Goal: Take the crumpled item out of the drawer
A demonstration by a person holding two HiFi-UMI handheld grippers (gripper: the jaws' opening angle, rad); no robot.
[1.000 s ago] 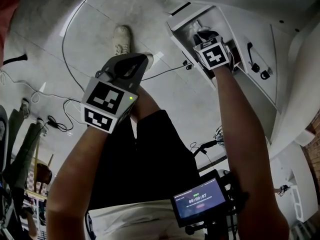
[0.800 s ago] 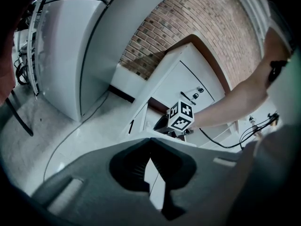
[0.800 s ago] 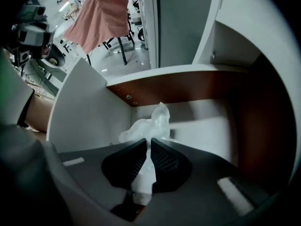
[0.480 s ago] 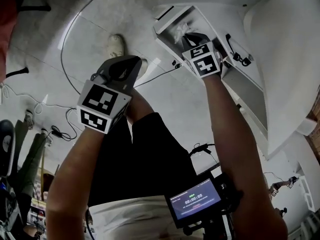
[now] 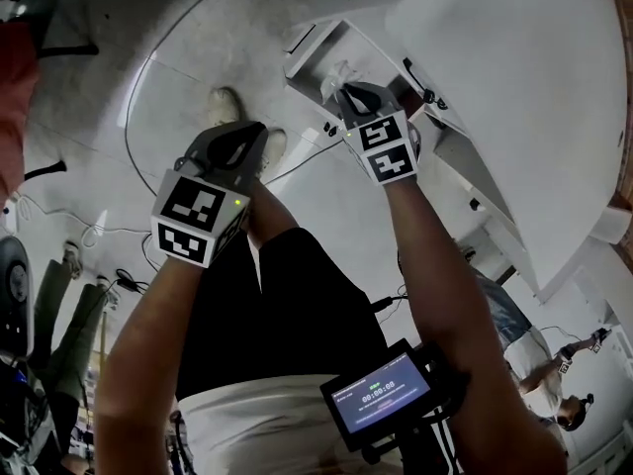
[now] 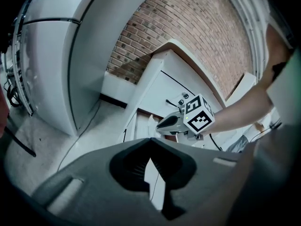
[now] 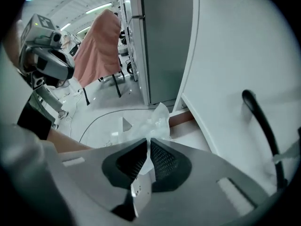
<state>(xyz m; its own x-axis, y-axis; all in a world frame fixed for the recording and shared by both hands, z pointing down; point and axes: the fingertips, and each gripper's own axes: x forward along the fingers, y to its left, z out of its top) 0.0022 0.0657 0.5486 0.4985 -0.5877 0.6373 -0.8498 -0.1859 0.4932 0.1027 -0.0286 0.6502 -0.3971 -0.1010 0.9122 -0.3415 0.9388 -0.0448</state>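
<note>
Right gripper [image 5: 346, 92] pinches the crumpled item [image 5: 341, 70] at the open drawer [image 5: 309, 49]; left gripper [image 5: 245, 137] closed and empty.
In my right gripper view the right gripper [image 7: 148, 142] has its jaws nearly together, clamped on a thin fold of the crumpled item [image 7: 151, 120]. It's clear, crinkly plastic, and it fans out just past the jaw tips. From the head view the item sits right over the drawer's opening; I can't tell if it's fully above the rim. The white cabinet [image 5: 495, 87] is to the right, and a dark handle [image 7: 259, 121] is near the jaws. The left gripper [image 6: 150, 142] has its jaw tips touching with nothing between them. It's held over the floor [image 5: 188, 57], well apart from the drawer.
</note>
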